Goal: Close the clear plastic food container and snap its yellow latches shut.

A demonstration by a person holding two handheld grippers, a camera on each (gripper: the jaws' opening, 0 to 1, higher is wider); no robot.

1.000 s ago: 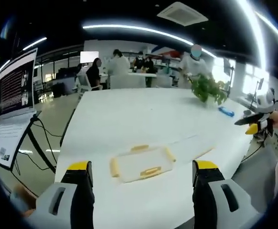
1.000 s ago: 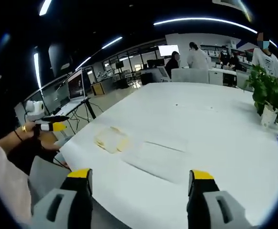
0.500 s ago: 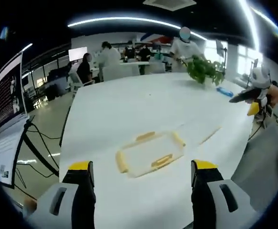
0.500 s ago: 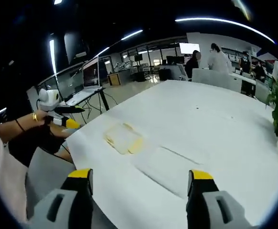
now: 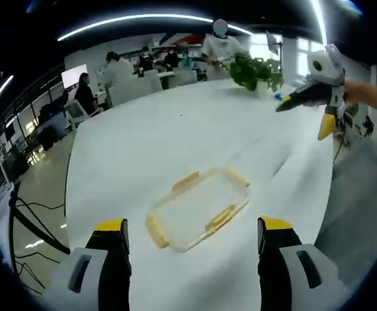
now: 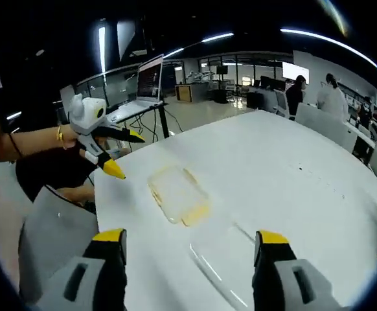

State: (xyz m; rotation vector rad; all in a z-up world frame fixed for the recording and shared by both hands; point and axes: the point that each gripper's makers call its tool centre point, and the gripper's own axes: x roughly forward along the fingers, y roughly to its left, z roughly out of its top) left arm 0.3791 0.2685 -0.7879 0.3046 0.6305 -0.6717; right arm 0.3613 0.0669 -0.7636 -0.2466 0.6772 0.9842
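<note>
The clear plastic container with yellow latches on its sides lies open-topped on the white table, just beyond my left gripper, whose jaws stand open and apart from it. The same container sits ahead of my right gripper, which is also open and holds nothing. A clear flat lid lies on the table beside the container, closer to the right gripper. The right gripper hangs in the air at the upper right, held by a hand. Near the table's corner, the left gripper hovers open.
A potted plant stands at the table's far end, with several people at desks behind it. A laptop on a stand is off the table's corner. The person's arm and the table edge are close by.
Both cameras have swung, so the container now looks nearer and more centred. The right gripper sits higher and larger in the left gripper view. Container and lid lie where they were.
</note>
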